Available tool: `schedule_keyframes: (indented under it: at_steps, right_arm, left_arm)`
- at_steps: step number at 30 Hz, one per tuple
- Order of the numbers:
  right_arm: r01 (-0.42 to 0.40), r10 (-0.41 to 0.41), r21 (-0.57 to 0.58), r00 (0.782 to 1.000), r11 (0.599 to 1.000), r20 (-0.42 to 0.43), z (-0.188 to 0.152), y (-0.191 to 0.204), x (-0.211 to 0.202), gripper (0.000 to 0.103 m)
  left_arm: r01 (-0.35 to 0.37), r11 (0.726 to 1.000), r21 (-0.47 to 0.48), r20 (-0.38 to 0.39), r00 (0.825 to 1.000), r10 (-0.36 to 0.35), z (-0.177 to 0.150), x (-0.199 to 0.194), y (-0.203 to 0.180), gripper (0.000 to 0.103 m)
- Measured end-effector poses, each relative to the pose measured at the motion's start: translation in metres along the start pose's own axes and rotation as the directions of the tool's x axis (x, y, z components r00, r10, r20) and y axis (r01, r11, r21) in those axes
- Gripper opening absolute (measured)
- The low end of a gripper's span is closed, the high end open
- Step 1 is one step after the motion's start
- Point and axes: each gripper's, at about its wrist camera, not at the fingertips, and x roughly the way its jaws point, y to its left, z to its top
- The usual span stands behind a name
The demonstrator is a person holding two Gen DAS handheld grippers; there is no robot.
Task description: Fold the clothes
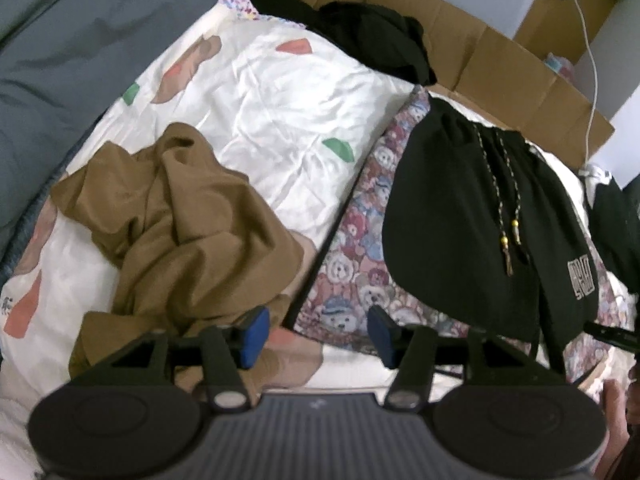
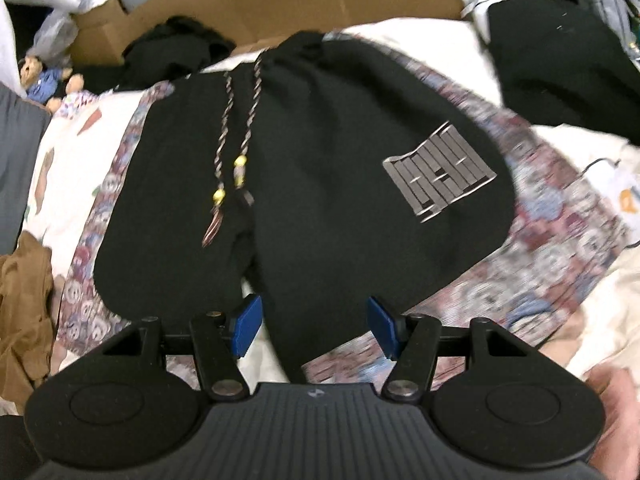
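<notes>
Black shorts (image 1: 460, 220) with a braided drawstring and a grey logo lie spread flat on a bear-print blanket (image 1: 360, 260). In the right wrist view the black shorts (image 2: 340, 140) fill the middle. My right gripper (image 2: 314, 328) is open low over their near leg hem, and the black cloth runs between the blue pads without being pinched. A crumpled brown garment (image 1: 180, 220) lies on the white quilt (image 1: 260, 92). My left gripper (image 1: 318, 334) is open between the brown garment and the blanket, holding nothing.
Flattened cardboard (image 1: 500, 68) lines the far side of the bed, with a heap of black clothes (image 1: 380, 40) against it. Another black garment (image 2: 560, 68) sits at the far right. A grey pillow (image 1: 72, 52) lies at the left and a stuffed toy (image 2: 44, 80) at the back left.
</notes>
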Motion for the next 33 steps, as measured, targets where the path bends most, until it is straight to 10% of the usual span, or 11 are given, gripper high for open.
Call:
schedule_keyframes:
  at_steps: [18,33]
  right_arm:
    - [-0.109,0.116,0.066,0.987,0.992,-0.108,-0.019,0.018,0.022,0.063]
    - [-0.185,0.25,0.255,0.936,0.949,-0.248,-0.039,0.036,0.055,0.058]
  left_arm:
    - [0.014,0.999,0.036,-0.03,0.999,-0.013,-0.014,0.02,-0.025,0.062]
    - [0.076,0.997,0.011,-0.084,0.994,-0.075,-0.026,0.049,-0.026,0.062]
